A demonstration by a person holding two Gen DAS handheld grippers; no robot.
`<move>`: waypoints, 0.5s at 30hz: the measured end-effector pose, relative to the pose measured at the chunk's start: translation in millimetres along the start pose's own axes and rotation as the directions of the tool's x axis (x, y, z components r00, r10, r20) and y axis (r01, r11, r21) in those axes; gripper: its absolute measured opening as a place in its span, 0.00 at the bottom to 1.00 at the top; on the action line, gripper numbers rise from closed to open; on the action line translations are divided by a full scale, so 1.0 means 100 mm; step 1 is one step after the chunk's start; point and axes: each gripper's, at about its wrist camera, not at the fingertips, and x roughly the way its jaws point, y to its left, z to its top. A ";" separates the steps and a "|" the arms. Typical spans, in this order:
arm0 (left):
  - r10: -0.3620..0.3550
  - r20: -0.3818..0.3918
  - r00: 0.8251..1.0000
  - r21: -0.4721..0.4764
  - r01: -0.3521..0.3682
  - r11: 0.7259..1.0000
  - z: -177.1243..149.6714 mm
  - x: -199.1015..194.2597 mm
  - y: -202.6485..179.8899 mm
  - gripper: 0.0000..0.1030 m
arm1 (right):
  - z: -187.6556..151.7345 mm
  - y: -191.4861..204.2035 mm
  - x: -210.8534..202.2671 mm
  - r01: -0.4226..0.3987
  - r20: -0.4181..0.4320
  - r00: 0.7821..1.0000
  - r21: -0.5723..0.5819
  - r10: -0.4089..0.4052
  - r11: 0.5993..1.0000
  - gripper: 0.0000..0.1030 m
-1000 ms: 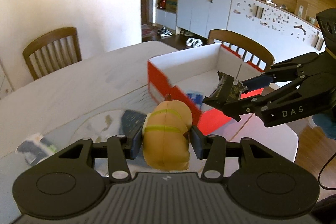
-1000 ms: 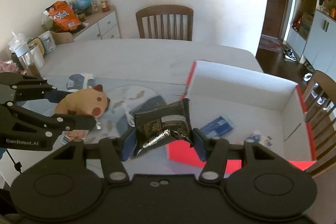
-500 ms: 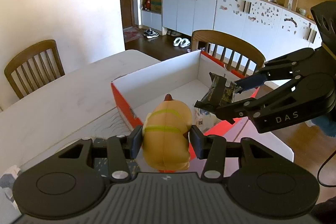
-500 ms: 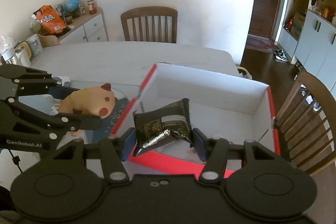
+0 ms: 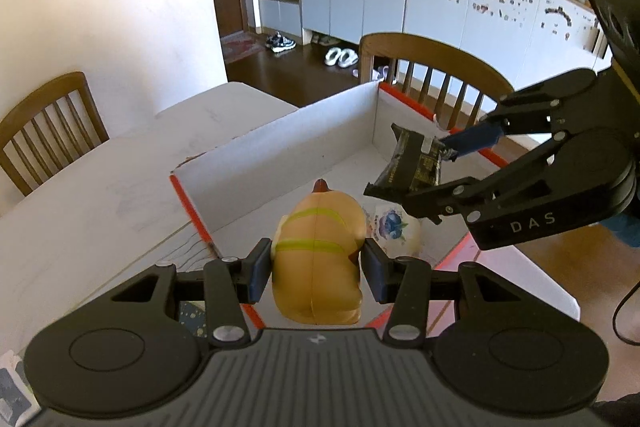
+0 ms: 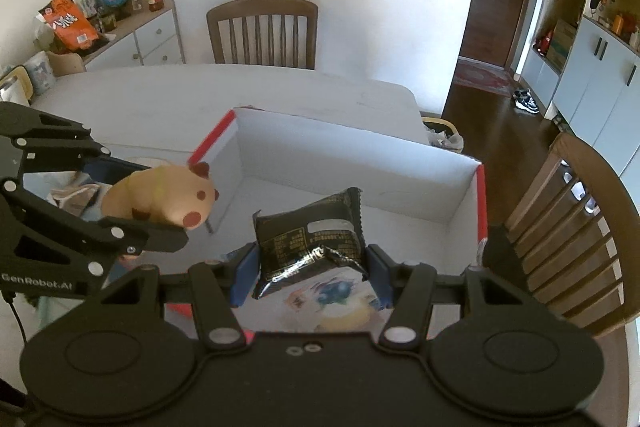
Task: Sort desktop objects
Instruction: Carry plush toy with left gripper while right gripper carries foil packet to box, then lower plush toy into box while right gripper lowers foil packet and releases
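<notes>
My left gripper is shut on a tan squishy animal toy with yellow stripes and holds it above the near left corner of a red-and-white cardboard box. My right gripper is shut on a black snack packet and holds it over the inside of the box. The toy and the left gripper show at left in the right wrist view. The packet and the right gripper show at right in the left wrist view. A white packet with a blueberry picture lies on the box floor.
The box stands at the end of a white table. Wooden chairs stand behind the box, at the far side and at left. Small packets lie on the table at left. A sideboard with snacks stands along the wall.
Both grippers have moved forward with their loads, from over the table beside the box to over the box. The box floor now lies under the black packet.
</notes>
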 end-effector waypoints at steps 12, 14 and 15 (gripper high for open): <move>-0.001 -0.082 0.997 0.016 0.002 1.000 0.20 0.54 -0.06 0.46 | 0.04 -0.35 0.43 0.002 -0.080 0.997 0.039 0.001 0.999 0.56; 0.008 -0.098 0.995 0.015 -0.007 1.000 0.23 0.62 -0.06 0.46 | 0.05 -0.38 0.50 0.004 -0.094 0.996 0.037 -0.001 0.999 0.56; 0.011 -0.106 0.994 0.015 -0.009 1.000 0.23 0.66 -0.06 0.46 | 0.06 -0.39 0.53 0.003 -0.101 0.995 0.039 0.001 0.999 0.56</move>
